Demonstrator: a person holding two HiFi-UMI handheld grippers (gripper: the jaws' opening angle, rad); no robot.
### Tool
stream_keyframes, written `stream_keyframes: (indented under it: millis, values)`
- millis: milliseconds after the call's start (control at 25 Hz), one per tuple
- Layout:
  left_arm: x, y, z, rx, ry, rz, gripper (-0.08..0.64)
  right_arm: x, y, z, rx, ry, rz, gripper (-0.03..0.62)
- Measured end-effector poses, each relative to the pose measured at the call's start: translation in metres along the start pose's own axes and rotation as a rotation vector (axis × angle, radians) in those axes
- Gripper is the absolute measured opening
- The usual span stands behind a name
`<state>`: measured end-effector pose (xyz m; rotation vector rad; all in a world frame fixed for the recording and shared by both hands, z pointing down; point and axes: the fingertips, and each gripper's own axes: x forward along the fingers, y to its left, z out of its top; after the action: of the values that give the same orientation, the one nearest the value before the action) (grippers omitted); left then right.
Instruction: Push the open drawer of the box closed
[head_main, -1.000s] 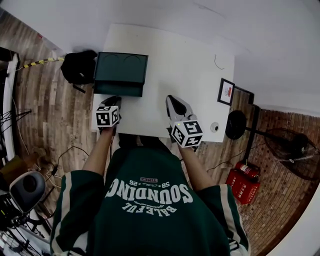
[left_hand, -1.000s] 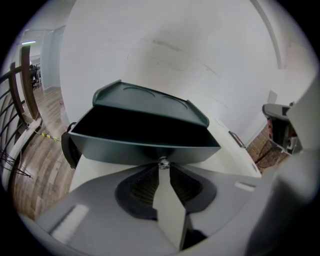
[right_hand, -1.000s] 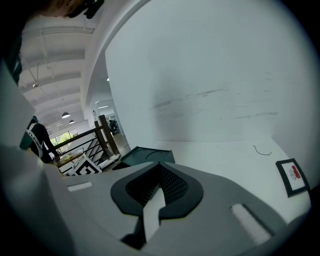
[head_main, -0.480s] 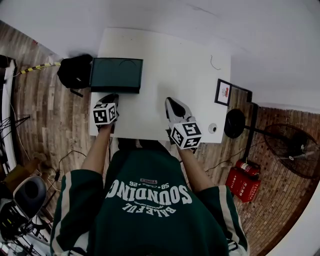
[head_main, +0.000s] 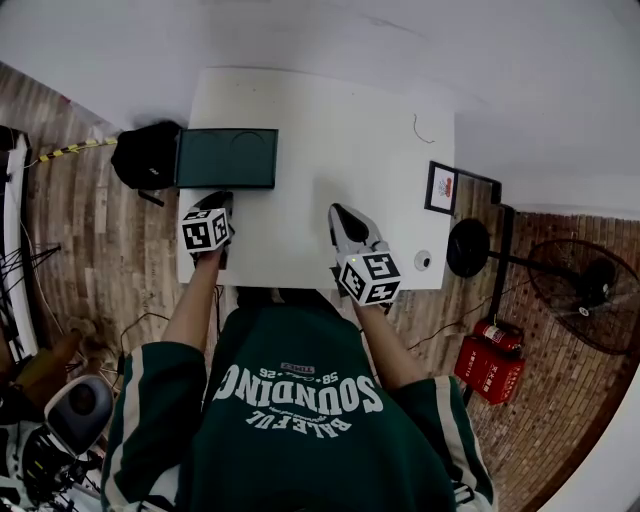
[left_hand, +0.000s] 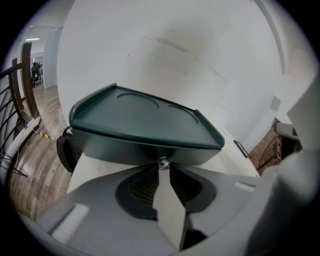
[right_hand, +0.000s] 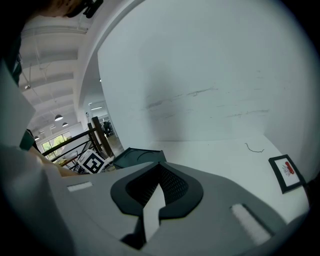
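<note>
A dark green box (head_main: 227, 158) stands at the far left corner of a white table (head_main: 350, 140), its flat lid marked with two shallow round hollows. In the head view it shows as a plain rectangle with nothing sticking out toward the person. In the left gripper view the drawer (left_hand: 125, 146) lies level with the front of the box, so it looks pushed in.

The left gripper (head_main: 221, 200) is right at that front. Its two jaws are drawn together to a point with no gap at the tips, and the tips touch a small metal knob (left_hand: 163, 161) in the middle of the drawer front (whether they pinch the knob or only press on it cannot be told).

The right gripper (head_main: 338, 212) hovers over the bare middle of the table, well apart from the box. Its jaws are closed on each other with nothing between them.

A small black picture frame (head_main: 441, 188) lies near the table's right edge. On the wooden floor, a black backpack (head_main: 145, 155) rests just beside the box end of the table, and a fan (head_main: 585, 305) and a red fire extinguisher (head_main: 487, 362) stand off to the right.
</note>
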<state>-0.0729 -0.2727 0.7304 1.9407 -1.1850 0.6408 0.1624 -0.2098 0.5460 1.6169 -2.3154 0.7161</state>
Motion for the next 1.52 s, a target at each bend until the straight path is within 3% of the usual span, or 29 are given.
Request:
stream_keyframes:
  millis: [320, 640, 880, 1120, 1520]
  values:
    - [0.002, -0.002, 0.002, 0.036, 0.007, -0.005, 0.126, -0.006, -0.002, -0.003, 0.006, -0.001, -0.012, 0.002]
    - [-0.030, -0.010, 0.009, 0.083, -0.053, -0.012, 0.126, -0.006, 0.008, 0.001, -0.001, -0.022, 0.004, 0.002]
    - [-0.075, -0.039, 0.049, 0.164, -0.175, -0.066, 0.124, -0.004, 0.023, 0.013, -0.026, -0.060, 0.023, 0.002]
    - [-0.121, -0.060, 0.093, 0.266, -0.330, -0.080, 0.062, -0.002, 0.035, 0.036, -0.036, -0.119, 0.019, 0.002]
    - [-0.177, -0.082, 0.140, 0.306, -0.484, -0.106, 0.052, -0.007, 0.045, 0.080, -0.096, -0.203, 0.024, 0.002]
